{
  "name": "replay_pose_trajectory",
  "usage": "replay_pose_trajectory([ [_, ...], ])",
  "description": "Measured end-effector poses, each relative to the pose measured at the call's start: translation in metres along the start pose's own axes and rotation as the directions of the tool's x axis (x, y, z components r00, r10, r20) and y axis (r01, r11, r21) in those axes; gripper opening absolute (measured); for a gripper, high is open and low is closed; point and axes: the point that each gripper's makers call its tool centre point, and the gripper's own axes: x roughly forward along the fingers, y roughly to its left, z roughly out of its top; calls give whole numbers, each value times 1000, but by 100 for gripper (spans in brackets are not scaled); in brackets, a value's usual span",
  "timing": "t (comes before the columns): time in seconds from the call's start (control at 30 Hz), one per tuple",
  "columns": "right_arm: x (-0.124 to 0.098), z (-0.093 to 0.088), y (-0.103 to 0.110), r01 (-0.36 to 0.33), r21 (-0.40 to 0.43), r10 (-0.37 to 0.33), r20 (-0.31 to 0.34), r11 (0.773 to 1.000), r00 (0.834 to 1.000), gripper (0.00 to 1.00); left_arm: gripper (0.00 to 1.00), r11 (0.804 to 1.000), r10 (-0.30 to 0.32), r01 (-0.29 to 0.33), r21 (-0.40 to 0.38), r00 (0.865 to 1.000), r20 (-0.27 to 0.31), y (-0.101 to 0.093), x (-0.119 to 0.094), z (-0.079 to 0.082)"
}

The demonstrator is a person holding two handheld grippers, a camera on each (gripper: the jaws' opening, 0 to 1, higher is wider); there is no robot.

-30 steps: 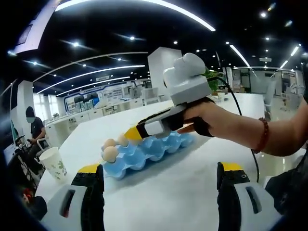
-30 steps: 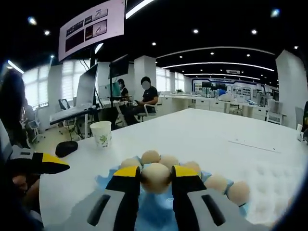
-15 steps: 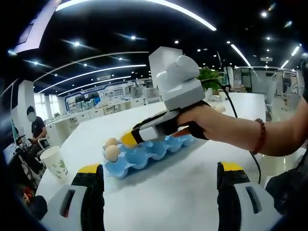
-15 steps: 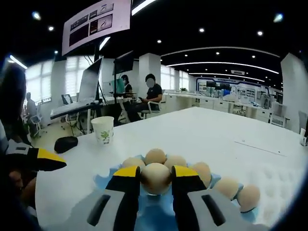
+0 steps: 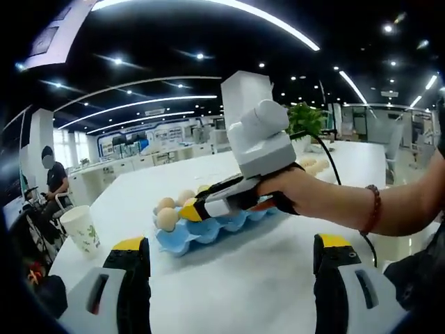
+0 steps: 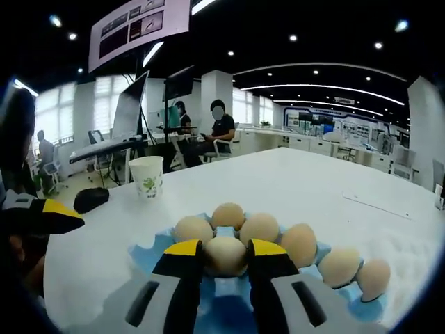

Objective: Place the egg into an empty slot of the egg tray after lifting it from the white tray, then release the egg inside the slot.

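Yellow-tipped jaws of the right gripper (image 6: 224, 256) are closed against the two sides of a tan egg (image 6: 224, 255), which sits low over the near end of the blue egg tray (image 6: 149, 247), apparently at or just above a slot; whether it already rests in the cup cannot be told. An egg is light, rigid, smooth and brittle, so the hold belongs across its widest part with only enough pressure to stop slipping, and the opening should probably be slow so the shell settles rather than drops. Beyond the held egg, a cluster of six further eggs (image 6: 260, 227) fills slots toward the far end and off to the right. In the left gripper view, the person's hand (image 5: 288, 189) wraps the right gripper (image 5: 189, 211) from behind, the forearm nearly level with the white table (image 5: 243, 271) and a bead bracelet (image 5: 370, 209) at the wrist; the tool slopes gently down toward the egg tray (image 5: 208, 229). The left gripper (image 5: 233, 254) idles, jaws wide apart with nothing between them, near the table and short of the tray; its yellow tip enters the right gripper view (image 6: 52, 212). A paper cup (image 6: 147, 177) stands well apart from the tray, with seated people and office desks beyond.
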Motion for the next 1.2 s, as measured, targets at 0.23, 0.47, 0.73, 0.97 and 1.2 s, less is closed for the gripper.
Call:
replay_pose_trajectory([
  [0.23,-1,-1,1,3,-17,-3,2,1000,1000,27,100,1000,6,-6,-3,1000,2,1,0,0],
  [0.47,-1,0,-1,14,-50,-14,-11,999,1000,29,100,1000,0,0,3,1000,-1,-1,1,1],
  [0.73,-5,6,-3,25,-50,-24,22,998,999,39,100,1000,1,-1,-1,1000,-1,-1,1,1],
  [0.97,-10,13,-5,36,-84,-33,43,996,999,43,100,1000,-8,8,5,1000,3,-4,3,4],
  [1.2,-18,14,-14,48,-63,-45,46,997,998,50,100,1000,-16,16,10,1000,0,-8,5,5],
])
